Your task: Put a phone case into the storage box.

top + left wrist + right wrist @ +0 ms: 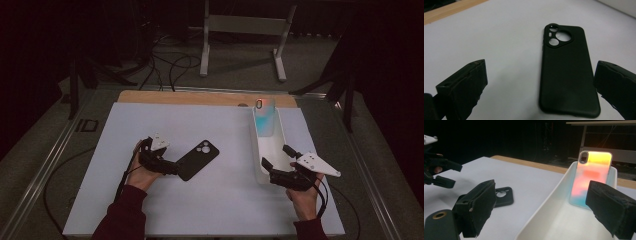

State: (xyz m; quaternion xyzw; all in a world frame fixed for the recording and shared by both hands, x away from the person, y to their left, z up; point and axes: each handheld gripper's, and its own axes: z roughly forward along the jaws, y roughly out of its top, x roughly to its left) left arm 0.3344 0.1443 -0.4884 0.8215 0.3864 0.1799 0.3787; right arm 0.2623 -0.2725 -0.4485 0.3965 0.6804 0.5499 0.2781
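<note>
1. Black silicone marks the phone case (198,159) lying flat, camera cutout up, on the white counter (210,200) in the high view. It sits just ahead of the left hand-held gripper (172,167), whose jaws stand apart and reach the case's near end. Off to that gripper's right, the right hand-held gripper (275,161) hangs at the near end of a long white tray (280,140), jaws spread, one on either side of the tray's right wall. An iridescent phone case (264,118) leans upright at the tray's far end, well ahead of it.

2. Left gripper view: the black phone case (566,75) lies on the counter (499,37) between and beyond the two open jaws, nearer the right one, touching neither.

3. Right gripper view: the jaws are wide apart and empty. Ahead, the iridescent phone case (590,178) rests against the tray's (549,202) end wall. To the left, beyond the left jaw, the black phone case (503,196) lies on the counter (524,177), with the left hand-held gripper (445,173) farther off.
</note>
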